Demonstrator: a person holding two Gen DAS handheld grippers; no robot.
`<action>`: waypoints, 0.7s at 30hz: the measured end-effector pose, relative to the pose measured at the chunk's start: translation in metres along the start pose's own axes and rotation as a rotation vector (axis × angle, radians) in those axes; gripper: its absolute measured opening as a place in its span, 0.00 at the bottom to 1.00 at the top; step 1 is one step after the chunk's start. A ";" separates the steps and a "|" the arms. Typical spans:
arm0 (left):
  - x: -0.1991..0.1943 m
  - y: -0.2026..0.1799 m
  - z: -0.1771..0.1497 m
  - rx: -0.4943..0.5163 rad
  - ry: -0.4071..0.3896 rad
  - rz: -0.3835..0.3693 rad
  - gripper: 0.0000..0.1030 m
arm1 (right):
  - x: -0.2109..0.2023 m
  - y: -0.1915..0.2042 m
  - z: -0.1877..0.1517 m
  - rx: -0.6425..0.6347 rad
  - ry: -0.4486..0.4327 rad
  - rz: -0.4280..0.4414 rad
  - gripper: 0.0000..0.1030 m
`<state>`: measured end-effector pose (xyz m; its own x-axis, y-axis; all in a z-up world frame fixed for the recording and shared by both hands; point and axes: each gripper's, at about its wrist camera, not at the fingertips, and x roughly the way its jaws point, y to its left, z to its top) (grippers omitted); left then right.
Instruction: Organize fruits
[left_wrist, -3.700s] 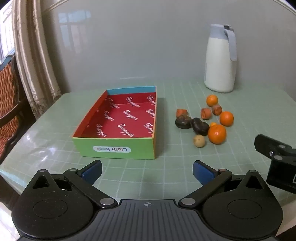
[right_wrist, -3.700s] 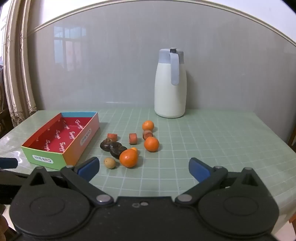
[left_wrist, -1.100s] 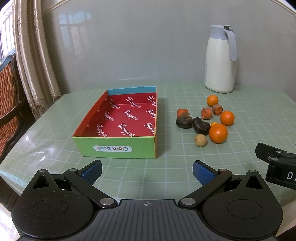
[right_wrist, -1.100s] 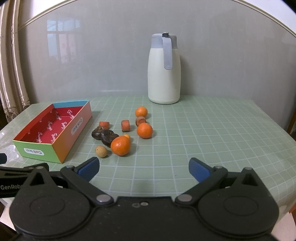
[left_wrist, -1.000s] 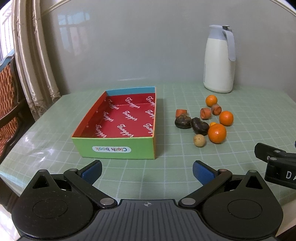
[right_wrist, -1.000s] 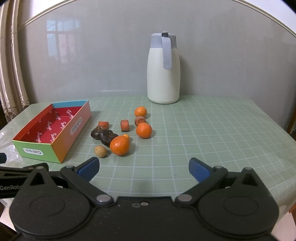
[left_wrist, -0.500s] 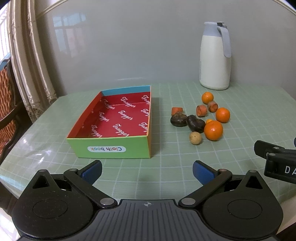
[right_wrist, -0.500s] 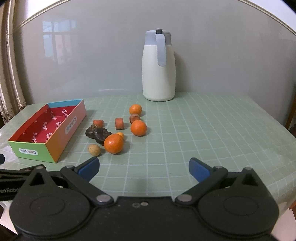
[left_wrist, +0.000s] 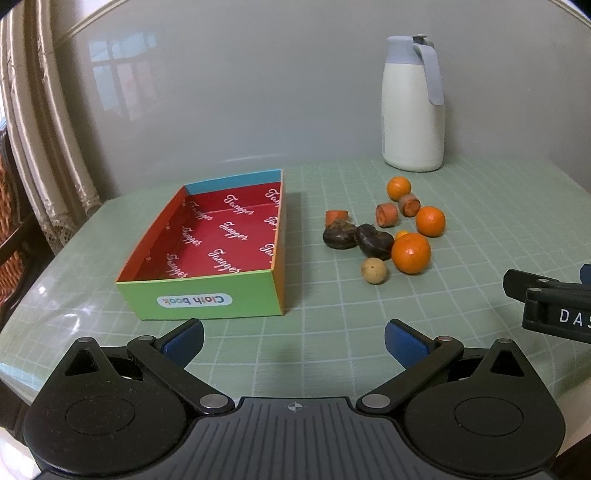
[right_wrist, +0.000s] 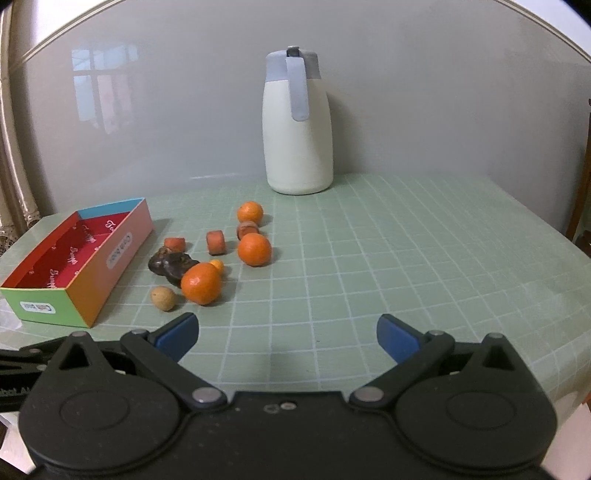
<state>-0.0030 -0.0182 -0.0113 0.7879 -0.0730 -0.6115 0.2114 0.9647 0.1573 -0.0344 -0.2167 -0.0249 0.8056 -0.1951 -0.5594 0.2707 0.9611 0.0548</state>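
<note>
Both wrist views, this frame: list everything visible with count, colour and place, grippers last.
box: 1, green front, orange side, blue far wall, red inside, nothing in it, left part of table
oranges: 3, orange, loose in the cluster right of the box
tiny orange fruit: 1, orange, just behind the nearest orange
red-orange cut pieces: 3, cluster's far side
dark fruits: 2, dark brown, touching each other, nearest the box
small round fruit: 1, tan, front of cluster
jug: 1, cream with grey-blue lid and handle, far side by the wall
table: 1, green grid cover
curtain: beige, far left
left gripper: 1, black, blue pads, open, holding nothing
right gripper: 1, black, blue pads, open, holding nothing
</note>
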 end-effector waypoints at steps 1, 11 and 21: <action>0.000 -0.001 0.000 0.003 0.000 0.001 1.00 | 0.000 -0.001 0.000 0.000 -0.003 -0.002 1.00; 0.009 -0.018 0.005 0.060 -0.004 -0.002 1.00 | 0.013 -0.019 0.005 0.024 -0.007 -0.025 1.00; 0.024 -0.045 0.011 0.152 -0.020 -0.063 1.00 | 0.020 -0.051 0.006 0.047 -0.090 -0.110 1.00</action>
<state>0.0121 -0.0662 -0.0245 0.7814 -0.1391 -0.6084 0.3450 0.9086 0.2354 -0.0287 -0.2706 -0.0340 0.8132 -0.3174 -0.4878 0.3827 0.9231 0.0373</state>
